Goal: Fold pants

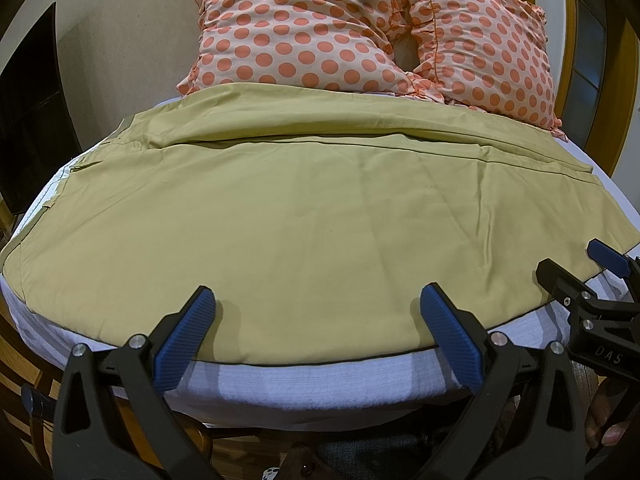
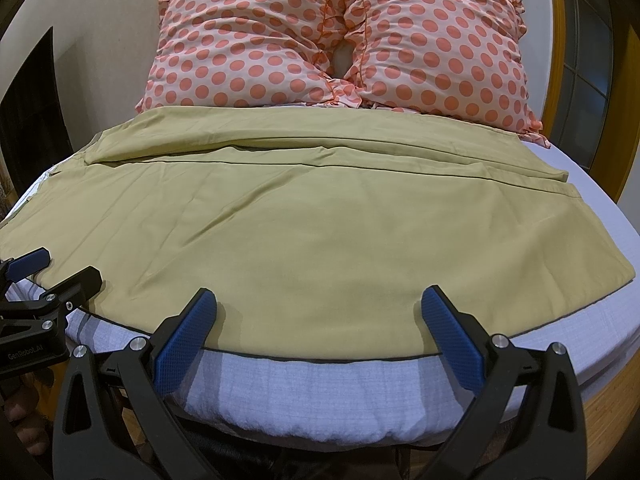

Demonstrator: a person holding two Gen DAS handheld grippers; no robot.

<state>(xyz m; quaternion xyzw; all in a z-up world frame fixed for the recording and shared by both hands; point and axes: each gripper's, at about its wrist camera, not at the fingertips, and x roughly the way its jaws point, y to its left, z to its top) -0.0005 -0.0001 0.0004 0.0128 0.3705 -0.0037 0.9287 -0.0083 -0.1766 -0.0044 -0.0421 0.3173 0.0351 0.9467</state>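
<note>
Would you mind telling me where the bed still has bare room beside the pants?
Bare white sheet runs along the near edge, below the khaki pants, and widens at the right side. The head end is crowded by two polka-dot pillows, and the pants cover the middle.

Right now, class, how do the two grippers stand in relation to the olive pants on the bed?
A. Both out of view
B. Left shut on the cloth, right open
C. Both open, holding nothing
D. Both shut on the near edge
C: the left gripper and right gripper both show blue pads spread wide over the pants, with no cloth pinched between them.
</note>
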